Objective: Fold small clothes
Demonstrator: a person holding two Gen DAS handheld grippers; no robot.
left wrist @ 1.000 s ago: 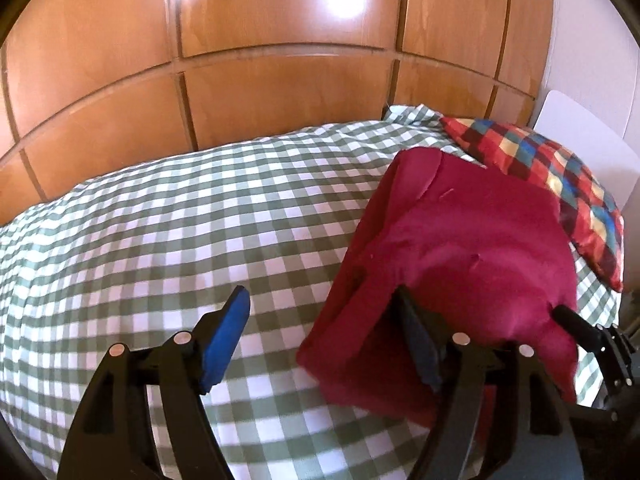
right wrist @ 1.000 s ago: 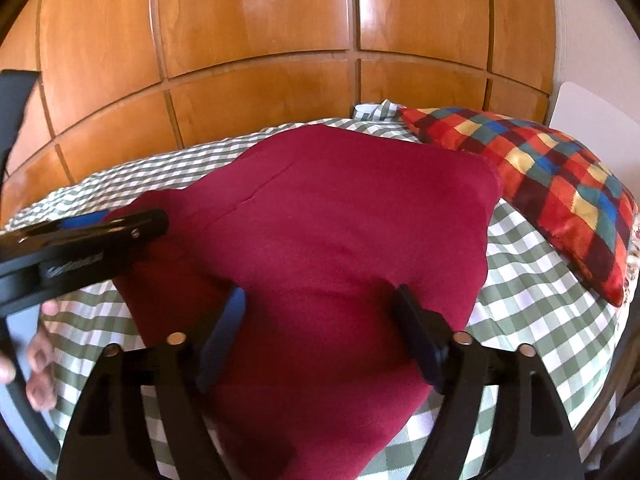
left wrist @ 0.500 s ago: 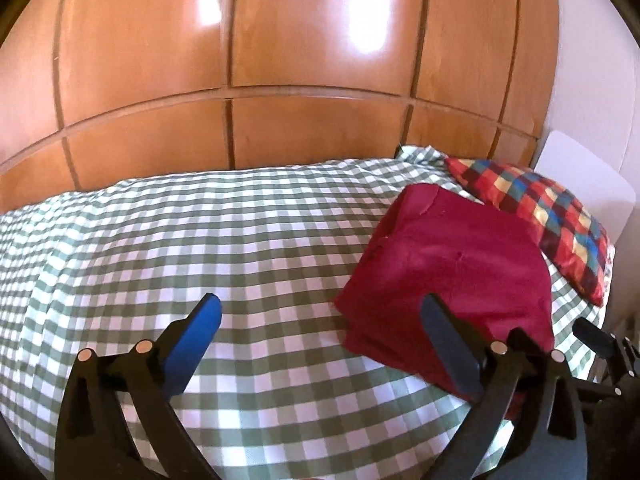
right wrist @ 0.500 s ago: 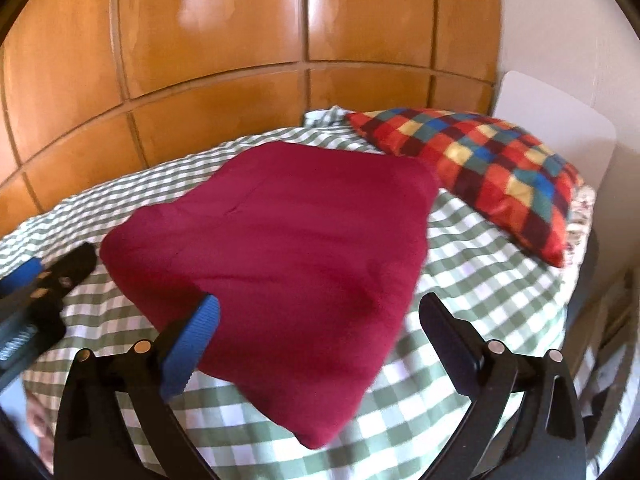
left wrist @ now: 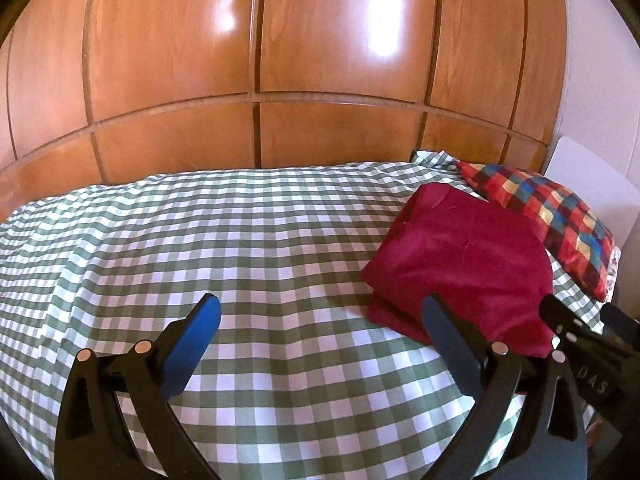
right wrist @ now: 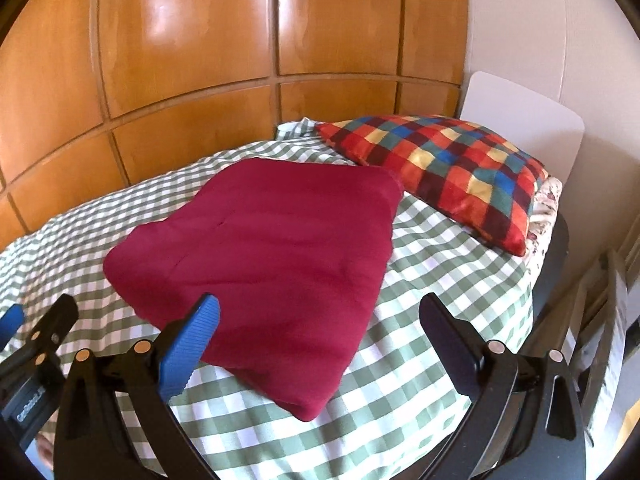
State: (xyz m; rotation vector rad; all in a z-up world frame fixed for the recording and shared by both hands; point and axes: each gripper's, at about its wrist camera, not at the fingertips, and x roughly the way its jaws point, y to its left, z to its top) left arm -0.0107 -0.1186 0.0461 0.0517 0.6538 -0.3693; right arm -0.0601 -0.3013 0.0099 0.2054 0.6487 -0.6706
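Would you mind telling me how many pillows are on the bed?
1. The multicoloured checked pillow lies at the head of the bed, by the white headboard, just beyond the folded red garment. Others could lie outside both views.

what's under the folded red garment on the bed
The folded red garment lies flat on the green-checked bedspread, which shows all around it. Its own folded layers show at the near edge in the left wrist view. Anything directly beneath is covered.
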